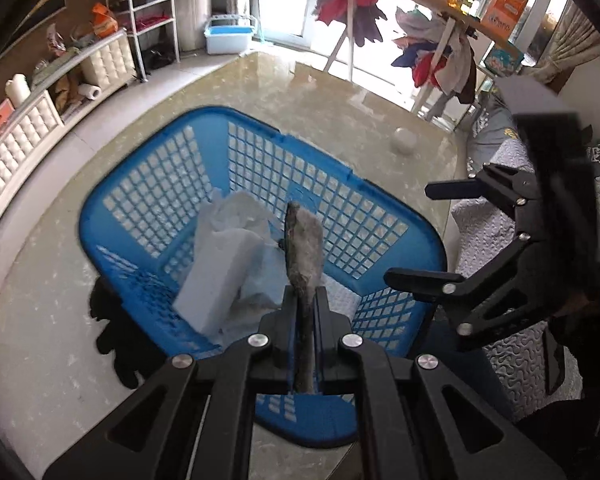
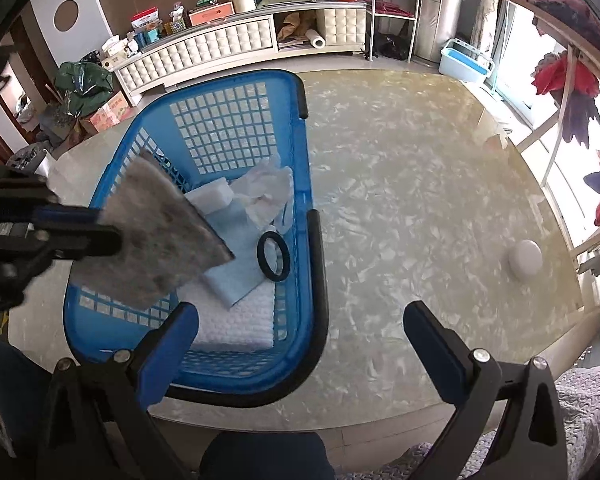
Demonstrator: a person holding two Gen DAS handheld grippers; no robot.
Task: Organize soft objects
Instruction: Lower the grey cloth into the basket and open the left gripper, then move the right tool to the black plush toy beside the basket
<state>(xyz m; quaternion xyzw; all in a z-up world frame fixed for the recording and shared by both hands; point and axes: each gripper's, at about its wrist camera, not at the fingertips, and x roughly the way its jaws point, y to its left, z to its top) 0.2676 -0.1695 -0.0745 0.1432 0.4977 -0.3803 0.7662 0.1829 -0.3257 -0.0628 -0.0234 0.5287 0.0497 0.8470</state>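
The left gripper (image 1: pixel 305 300) pinches a flat, fuzzy grey felt pad (image 2: pixel 156 236) over the blue plastic grid basket (image 2: pixel 304 216). The right gripper (image 2: pixel 300 320) gapes wide, holding nothing, at the marble table's (image 2: pixel 420 200) near edge.

The laundry basket (image 2: pixel 300 200) is bright blue with a lattice of square holes and a black rim edge. In it lie a mottled grey felt pad (image 2: pixel 160 236), a white foam block (image 1: pixel 216 276), a black ring (image 2: pixel 274 256) and a pale blue cloth (image 2: pixel 240 276). The table (image 2: pixel 420 200) is beige marble with white flecks.

Both grippers, left gripper (image 1: pixel 303 300) and right gripper (image 2: pixel 300 320), are black linkage frames with silver screws and blue-faced jaws.
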